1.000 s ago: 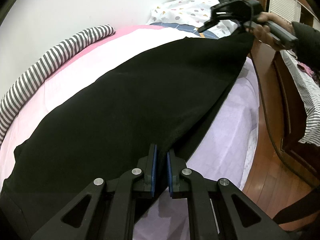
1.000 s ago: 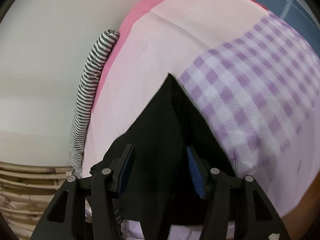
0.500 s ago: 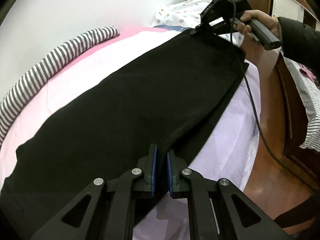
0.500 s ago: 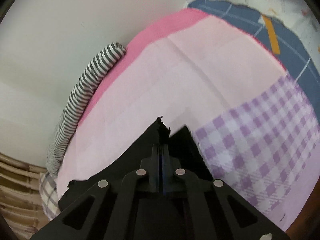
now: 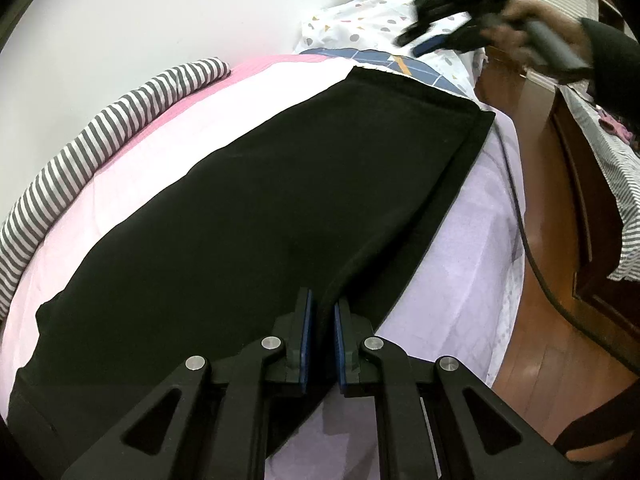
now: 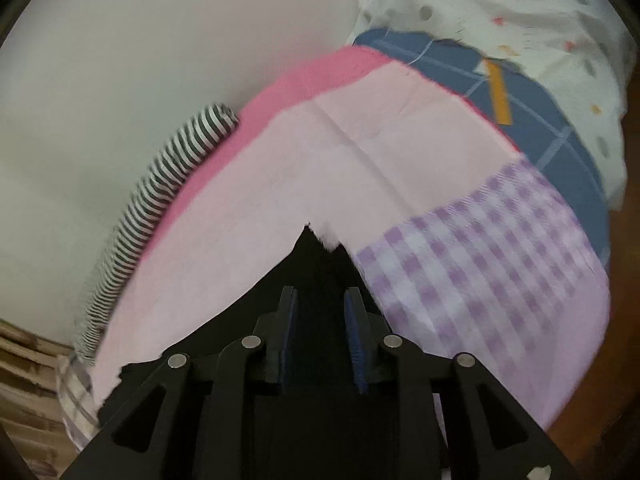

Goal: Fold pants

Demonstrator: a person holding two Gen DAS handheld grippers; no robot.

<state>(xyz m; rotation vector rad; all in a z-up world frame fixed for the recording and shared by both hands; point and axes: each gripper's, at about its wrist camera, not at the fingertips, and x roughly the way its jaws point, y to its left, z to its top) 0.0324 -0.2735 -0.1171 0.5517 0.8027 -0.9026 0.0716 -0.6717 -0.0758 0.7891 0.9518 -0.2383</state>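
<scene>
The left hand-held gripper [image 5: 320,312] sits low over the near part of the bed [image 5: 472,240], its two fingers pointing forward along the mattress, and it is clenched on a raised fold of the black pants [image 5: 256,208], the cloth pinched between the blue pads [image 5: 306,320]. The right hand-held gripper [image 5: 436,28] shows blurred in the left wrist view, held up in the air above the far end of the pants by the person's right hand [image 5: 520,28]; a dark sleeve [image 5: 612,68] runs off to the right edge. In its own wrist view the right hand-held gripper [image 6: 320,312] stands released, its jaws apart with dark cloth seen between them but not gripped, and it tilts down toward the bed.

The pants lie stretched flat on the bed, with their long axis running from the near left corner toward the far right edge. Their far end is a straight hem just short of the blue grid-patterned sheet [image 5: 384,58]. A second layer peeks out along the right side as a narrow strip.

A striped grey-and-white rolled cloth [image 5: 100,136] lies along the bed's left edge against the wall [image 5: 160,12]. A white spotted cover [image 5: 372,20] sits at the far end. A dark cable [image 5: 520,216] hangs over the wooden floor [image 5: 532,344] beside the bed.
</scene>
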